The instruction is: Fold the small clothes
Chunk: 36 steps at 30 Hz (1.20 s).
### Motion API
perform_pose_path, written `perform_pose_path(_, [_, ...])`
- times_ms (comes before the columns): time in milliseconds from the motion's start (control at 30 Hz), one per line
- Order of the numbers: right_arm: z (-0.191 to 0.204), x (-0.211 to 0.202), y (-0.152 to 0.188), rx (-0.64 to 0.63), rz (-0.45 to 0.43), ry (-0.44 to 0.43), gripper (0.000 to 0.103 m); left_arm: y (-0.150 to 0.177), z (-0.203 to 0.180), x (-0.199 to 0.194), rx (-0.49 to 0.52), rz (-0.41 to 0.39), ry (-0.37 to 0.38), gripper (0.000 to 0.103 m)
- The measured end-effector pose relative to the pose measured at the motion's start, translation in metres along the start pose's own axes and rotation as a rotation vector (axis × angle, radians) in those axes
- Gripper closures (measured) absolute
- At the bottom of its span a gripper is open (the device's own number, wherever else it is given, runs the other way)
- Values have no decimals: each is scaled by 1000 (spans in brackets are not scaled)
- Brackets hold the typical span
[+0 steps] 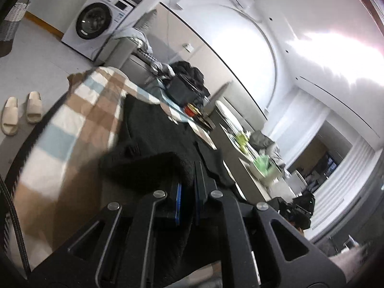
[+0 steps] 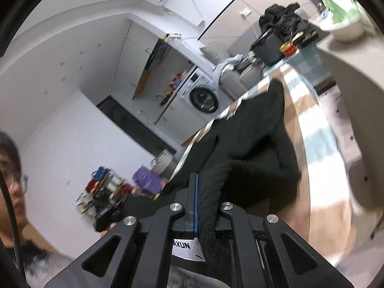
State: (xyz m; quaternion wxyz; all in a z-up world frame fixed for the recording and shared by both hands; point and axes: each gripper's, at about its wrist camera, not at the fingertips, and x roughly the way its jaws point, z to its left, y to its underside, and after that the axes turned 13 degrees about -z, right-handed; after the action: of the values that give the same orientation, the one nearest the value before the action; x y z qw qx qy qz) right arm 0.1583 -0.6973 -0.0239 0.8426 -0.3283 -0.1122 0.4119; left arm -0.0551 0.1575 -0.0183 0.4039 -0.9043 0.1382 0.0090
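A black fleece garment (image 1: 153, 139) hangs between two handheld grippers above a table spread with a tan, white and pale-blue checked cloth (image 1: 79, 110). In the left wrist view, the left gripper (image 1: 188, 180) has its blue-padded jaws drawn nearly together on a fold of the dark fabric, which bunches at about 10 o'clock from the fingertips and trails away across the cloth. In the right wrist view, the right gripper (image 2: 204, 192) is clamped on another edge of the same garment (image 2: 259, 139), the fleece wrapping over the right-hand jaw and stretching toward 1 o'clock. A white washing machine (image 1: 96, 24) stands at 11 o'clock in the left view, a pair of beige slippers (image 1: 21, 111) at 9 o'clock. A person (image 2: 14, 168) appears at the right view's 8 o'clock edge.
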Motion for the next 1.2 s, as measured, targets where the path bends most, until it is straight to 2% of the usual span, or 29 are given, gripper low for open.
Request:
perform_pose_path(100, [-4, 37, -30, 1, -39, 76, 99, -25, 13, 38, -9, -4, -49, 98])
perform_pose_path(200, [-22, 79, -59, 26, -81, 174, 98, -46, 34, 90, -38, 26, -122, 96])
perform_pose_path(233, [-32, 96, -68, 52, -82, 205, 95, -51, 44, 110, -41, 43, -174, 90])
perform_pose_path(267, [-47, 117, -76, 90, -61, 234, 80, -53, 51, 126, -39, 62, -225, 84])
perform_pose_path(300, [-56, 129, -79, 107, -39, 258, 72, -54, 58, 139, -40, 79, -275, 70])
perform_pose_path(333, [-70, 142, -80, 142, -19, 320, 68, -55, 66, 148, -55, 95, -317, 59])
perform_pose_path(367, [-79, 149, -80, 163, -6, 348, 68, -54, 72, 152, -80, 114, -323, 56])
perform_pose_path(433, [-94, 159, -72, 195, 55, 343, 67, -49, 79, 151, -108, 136, -312, 52])
perform_pose_path(533, [-101, 152, -62, 197, 95, 358, 62, -35, 84, 140, -106, 160, -346, 48])
perform_pose_path(667, [-101, 133, -52, 181, 145, 335, 61, -14, 90, 123, -124, 211, -365, 48])
perform_pose_path(767, [-102, 118, -45, 184, 172, 328, 60, -1, 89, 114, -142, 227, -340, 48])
perform_pose_path(1100, [-64, 90, -30, 88, 208, 260, 60, -2, 64, 81, -139, 200, -301, 48])
perform_pose_path(1200, [-57, 89, -29, 73, 208, 244, 60, -4, 59, 76, -153, 200, -258, 48])
